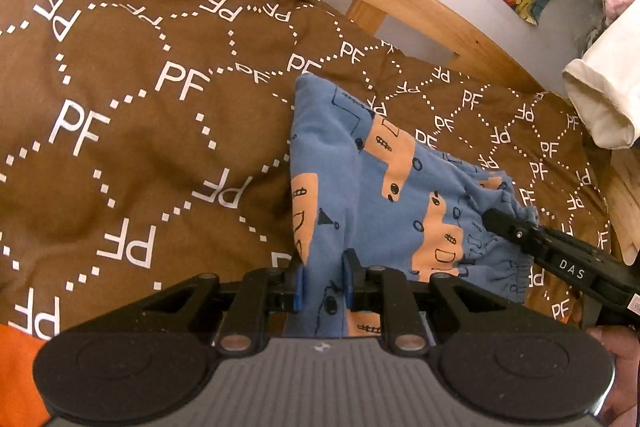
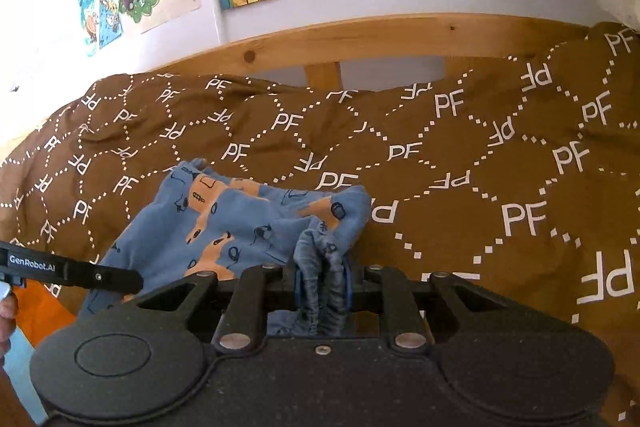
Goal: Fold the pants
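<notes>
Left wrist view: the left gripper [image 1: 324, 281] clamps a fold of the blue pants [image 1: 360, 179] lying on a brown bedspread [image 1: 120, 87] printed "PF"; the right gripper [image 2: 322, 283], marked "DAS", pinches their bunched waistband [image 2: 320, 267]. "GenRobot.AI" marks the left.

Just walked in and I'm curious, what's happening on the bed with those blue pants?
A person is folding small blue pants on a brown bedspread, holding a gripper in each hand. The left gripper is clamped on a flat edge of the fabric, and the right gripper pinches the gathered waistband. The pants lie partly bunched, the fold not finished.
</notes>
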`<state>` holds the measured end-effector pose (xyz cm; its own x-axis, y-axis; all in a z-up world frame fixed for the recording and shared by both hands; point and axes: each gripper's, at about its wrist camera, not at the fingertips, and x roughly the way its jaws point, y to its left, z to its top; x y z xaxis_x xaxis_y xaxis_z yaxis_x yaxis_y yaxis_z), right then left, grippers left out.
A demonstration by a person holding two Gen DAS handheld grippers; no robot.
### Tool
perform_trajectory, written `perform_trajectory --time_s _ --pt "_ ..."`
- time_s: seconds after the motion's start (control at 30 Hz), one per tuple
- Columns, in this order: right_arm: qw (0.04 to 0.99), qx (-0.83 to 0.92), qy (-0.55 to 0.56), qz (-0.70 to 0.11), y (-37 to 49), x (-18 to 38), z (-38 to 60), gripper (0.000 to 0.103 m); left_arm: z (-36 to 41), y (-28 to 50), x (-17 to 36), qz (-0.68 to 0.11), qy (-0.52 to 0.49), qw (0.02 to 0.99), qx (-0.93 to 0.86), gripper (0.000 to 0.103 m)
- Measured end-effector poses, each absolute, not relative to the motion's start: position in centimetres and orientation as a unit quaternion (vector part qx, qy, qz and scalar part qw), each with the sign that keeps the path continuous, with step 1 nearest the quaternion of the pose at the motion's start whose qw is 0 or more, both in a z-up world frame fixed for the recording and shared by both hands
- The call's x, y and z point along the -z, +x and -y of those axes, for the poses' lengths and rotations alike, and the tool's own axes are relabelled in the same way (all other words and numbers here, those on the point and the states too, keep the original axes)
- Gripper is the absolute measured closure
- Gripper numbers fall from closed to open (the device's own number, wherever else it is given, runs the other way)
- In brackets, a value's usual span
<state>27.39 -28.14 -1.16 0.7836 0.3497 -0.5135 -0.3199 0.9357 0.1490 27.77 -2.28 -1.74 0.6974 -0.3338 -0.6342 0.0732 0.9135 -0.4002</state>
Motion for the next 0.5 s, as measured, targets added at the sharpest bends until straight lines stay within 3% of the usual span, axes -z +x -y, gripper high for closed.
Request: perform_trajectory --time_s 0.13,0.23,0.33,0.4,0.43,0.5 --pt "0.944 -0.172 0.027 -0.279 27.3 1.0 28.0 0.08 2.6 27.5 1.5 -0.373 -0.164 0.907 0.106 0.077" --pt "0.946 -0.165 0.015 -0.279 27.2 1.0 27.9 0.071 2.5 27.4 1.3 -0.376 -0.166 0.907 0.097 0.069" --pt "0.947 -0.163 0.011 -0.275 26.9 0.7 28.2 0.062 2.2 27.1 0.7 -0.374 -0.175 0.906 0.097 0.054" --pt "0.951 -0.155 0.008 -0.269 26.3 0.3 28.3 0.049 2.2 26.7 0.0 -0.365 -0.171 0.91 0.094 0.037" --pt "0.953 -0.153 0.007 -0.262 25.8 0.1 28.3 0.045 2.2 26.3 -0.5 -0.358 -0.166 0.914 0.092 0.033" --pt "0.957 -0.151 0.005 -0.247 24.6 -0.5 28.3 0.027 2.6 25.5 -1.6 -0.342 -0.152 0.923 0.089 0.019"
